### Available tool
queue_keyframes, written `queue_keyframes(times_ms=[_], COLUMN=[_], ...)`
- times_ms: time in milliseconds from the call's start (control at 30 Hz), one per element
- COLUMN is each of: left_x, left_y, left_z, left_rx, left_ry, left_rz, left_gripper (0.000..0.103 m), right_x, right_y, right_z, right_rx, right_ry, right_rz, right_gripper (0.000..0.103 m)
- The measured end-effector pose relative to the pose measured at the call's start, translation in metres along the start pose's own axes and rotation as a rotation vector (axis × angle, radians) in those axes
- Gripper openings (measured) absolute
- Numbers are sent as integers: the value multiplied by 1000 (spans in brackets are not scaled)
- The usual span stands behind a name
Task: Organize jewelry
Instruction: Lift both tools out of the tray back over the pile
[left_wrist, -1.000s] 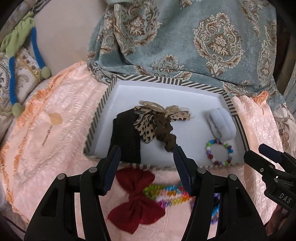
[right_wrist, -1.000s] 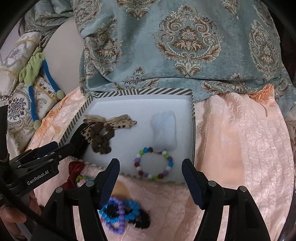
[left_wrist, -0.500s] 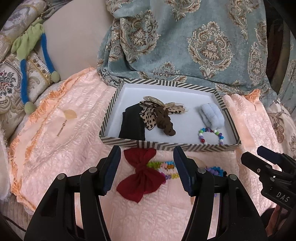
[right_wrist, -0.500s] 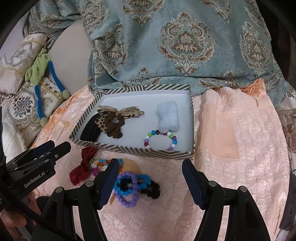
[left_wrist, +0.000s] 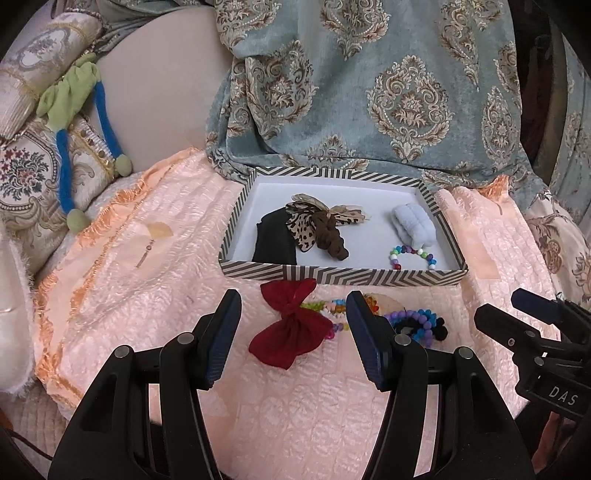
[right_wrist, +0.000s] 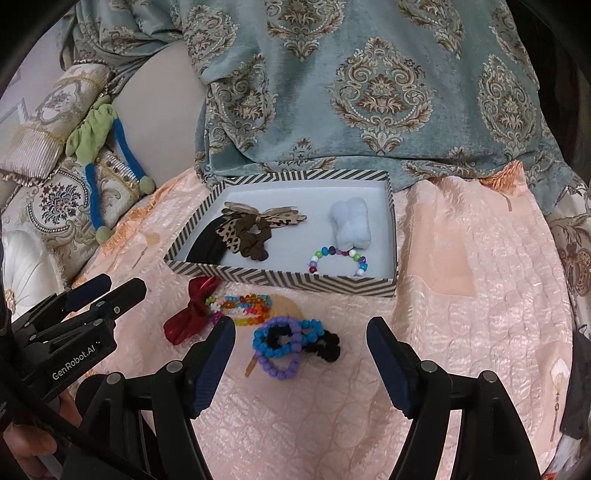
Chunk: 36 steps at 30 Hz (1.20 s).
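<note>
My left tongs (left_wrist: 291, 339) stand partly open and hold nothing; their pads hang in the air above the red bow (left_wrist: 291, 328), which lies on the peach bedspread (left_wrist: 147, 280) just in front of the striped box's (left_wrist: 343, 276) near wall. My right tongs (right_wrist: 300, 354) are wider, their jaws having just been opening, and nothing is pressed between them; below the gap lies the tangle of blue, purple and black bead bracelets (right_wrist: 291, 343). Between the bow and that tangle lies a rainbow bead bracelet (right_wrist: 243, 308), touching the bow's edge. Inside the box, toward its left wall, a black band (left_wrist: 275, 242) lies under a leopard-print bow (left_wrist: 314, 221) and a brown scrunchie (left_wrist: 332, 240); toward the right wall sits a pale blue fluffy scrunchie (left_wrist: 413, 225), with a multicoloured bead bracelet (left_wrist: 412, 256) at the near right corner. Compared with a second ago, both tongs have pulled back from the box and risen: then the left tips overlapped the box's near wall and the right tips framed the bracelet inside it, while now the whole box shows beyond them and the loose pieces on the bedspread sit between the jaws.
</note>
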<state>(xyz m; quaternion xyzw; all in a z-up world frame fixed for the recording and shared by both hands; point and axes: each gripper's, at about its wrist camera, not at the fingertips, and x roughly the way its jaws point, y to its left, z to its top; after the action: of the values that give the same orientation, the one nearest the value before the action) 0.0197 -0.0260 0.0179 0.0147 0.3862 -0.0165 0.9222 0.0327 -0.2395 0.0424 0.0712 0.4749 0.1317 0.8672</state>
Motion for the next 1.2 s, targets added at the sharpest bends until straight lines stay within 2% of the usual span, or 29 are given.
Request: queue_keyframes(times_ms=[467, 1200], left_x=[-26, -11], left_y=[0, 4], left_z=[-11, -28], left_rx=[12, 17], left_ry=[-48, 1], left_rz=[12, 10], left_gripper=[59, 59], right_x=[-17, -9], right_y=[6, 0], right_z=[-12, -27], right_rx=[-6, -16], right_ry=[-19, 6], right_rz=[1, -2], right_gripper=[72, 74])
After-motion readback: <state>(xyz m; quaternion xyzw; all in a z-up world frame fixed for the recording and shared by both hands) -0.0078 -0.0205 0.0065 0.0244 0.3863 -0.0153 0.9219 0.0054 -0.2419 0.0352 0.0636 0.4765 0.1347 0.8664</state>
